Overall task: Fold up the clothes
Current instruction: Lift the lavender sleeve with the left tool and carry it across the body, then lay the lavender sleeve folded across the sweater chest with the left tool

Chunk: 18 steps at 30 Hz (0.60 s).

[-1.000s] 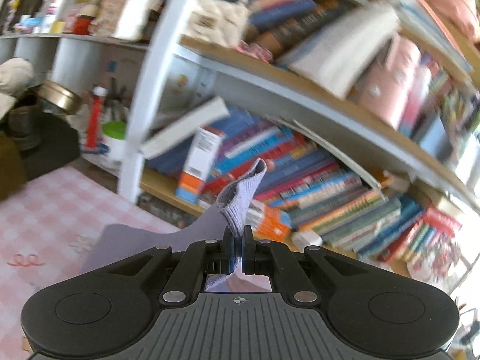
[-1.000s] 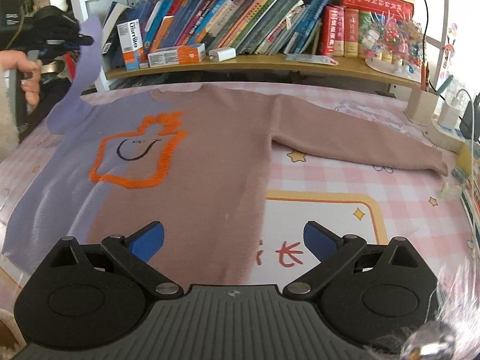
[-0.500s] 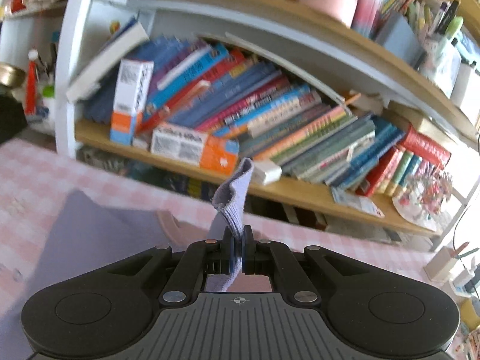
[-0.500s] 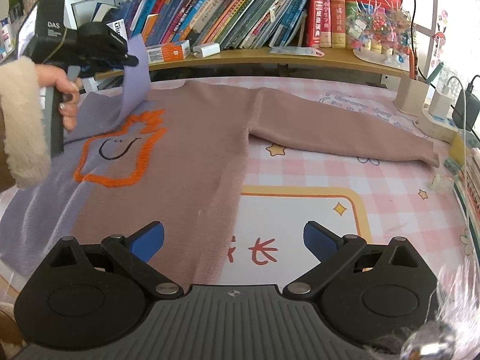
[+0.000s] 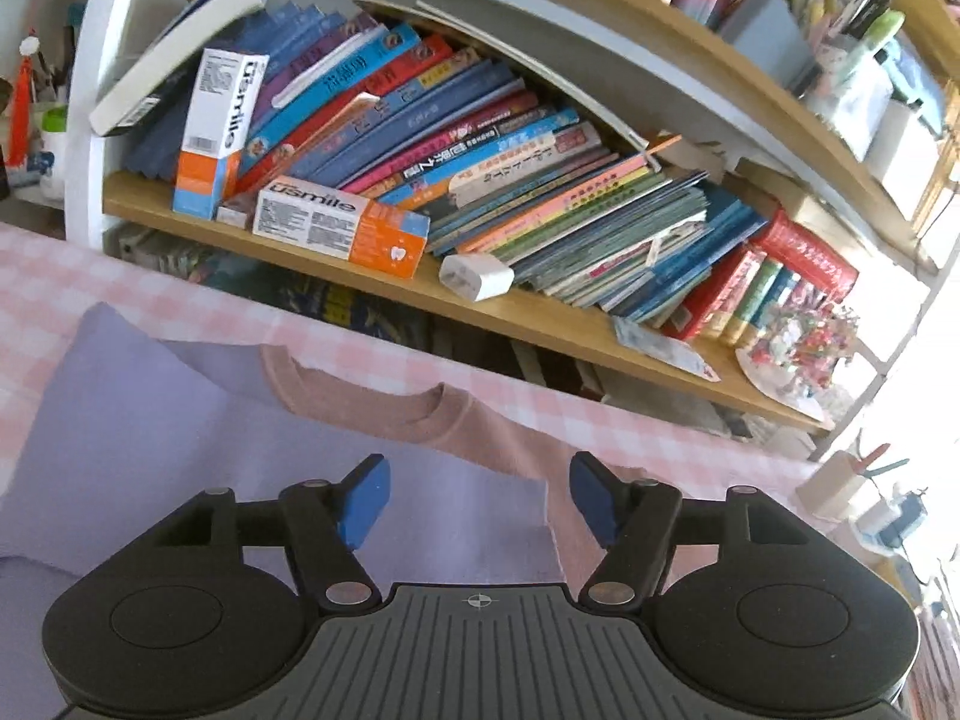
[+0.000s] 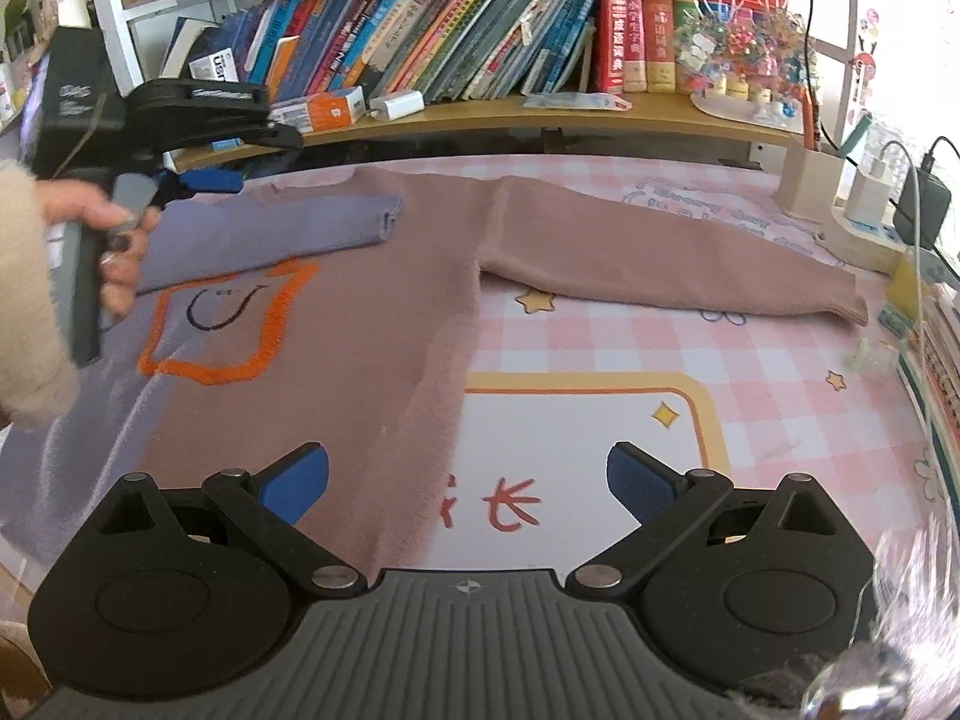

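my left tongs [image 5: 477, 495] stand apart with nothing between them, hovering over the purple sleeve [image 5: 252, 480] in the lower middle of the left view. my right tongs [image 6: 468, 483] are apart too, low in the frame above the sweater [image 6: 360, 312]. the sweater lies flat on the pink checked cloth [image 6: 750, 372], its purple sleeve folded across the chest at upper left, its pink sleeve [image 6: 660, 252] stretched toward the right edge.
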Available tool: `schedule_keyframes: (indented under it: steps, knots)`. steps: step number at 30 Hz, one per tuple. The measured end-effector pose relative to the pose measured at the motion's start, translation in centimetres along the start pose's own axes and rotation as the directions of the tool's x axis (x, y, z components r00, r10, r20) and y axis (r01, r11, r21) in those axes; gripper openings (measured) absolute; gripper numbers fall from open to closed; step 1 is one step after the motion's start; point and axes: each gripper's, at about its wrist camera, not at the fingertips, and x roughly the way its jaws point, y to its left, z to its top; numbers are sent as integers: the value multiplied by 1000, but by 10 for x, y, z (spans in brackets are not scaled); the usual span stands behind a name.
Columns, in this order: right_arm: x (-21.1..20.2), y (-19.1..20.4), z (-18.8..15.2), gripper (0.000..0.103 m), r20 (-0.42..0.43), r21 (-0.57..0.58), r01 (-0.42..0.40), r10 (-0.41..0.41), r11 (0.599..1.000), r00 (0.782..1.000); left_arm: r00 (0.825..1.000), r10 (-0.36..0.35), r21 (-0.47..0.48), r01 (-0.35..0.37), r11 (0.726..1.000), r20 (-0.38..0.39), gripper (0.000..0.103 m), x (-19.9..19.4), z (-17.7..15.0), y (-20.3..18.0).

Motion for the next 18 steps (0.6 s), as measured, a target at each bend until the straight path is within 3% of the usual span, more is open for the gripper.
schedule_keyframes:
  steps: [3, 6, 11, 15, 18]
  knots:
    - [2, 4, 2, 100, 5, 0, -17, 17, 1000, 1000, 999, 52, 5, -52, 999, 9, 68, -28, -8, 18]
    - [6, 7, 4, 100, -3, 0, -38, 38, 999, 999, 989, 149, -20, -149, 989, 17, 67, -61, -23, 47]
    - [15, 12, 6, 100, -28, 13, -71, 71, 997, 997, 936, 351, -14, -351, 936, 10, 67, -117, -54, 91]
    - [22, 15, 7, 99, -54, 30, -76, 78, 997, 995, 897, 442, 6, -442, 897, -22, 67, -140, -70, 110]
    - [27, 17, 6, 97, -90, 50, -60, 65, 997, 994, 883, 467, 1, -467, 884, -54, 67, -143, -75, 123]
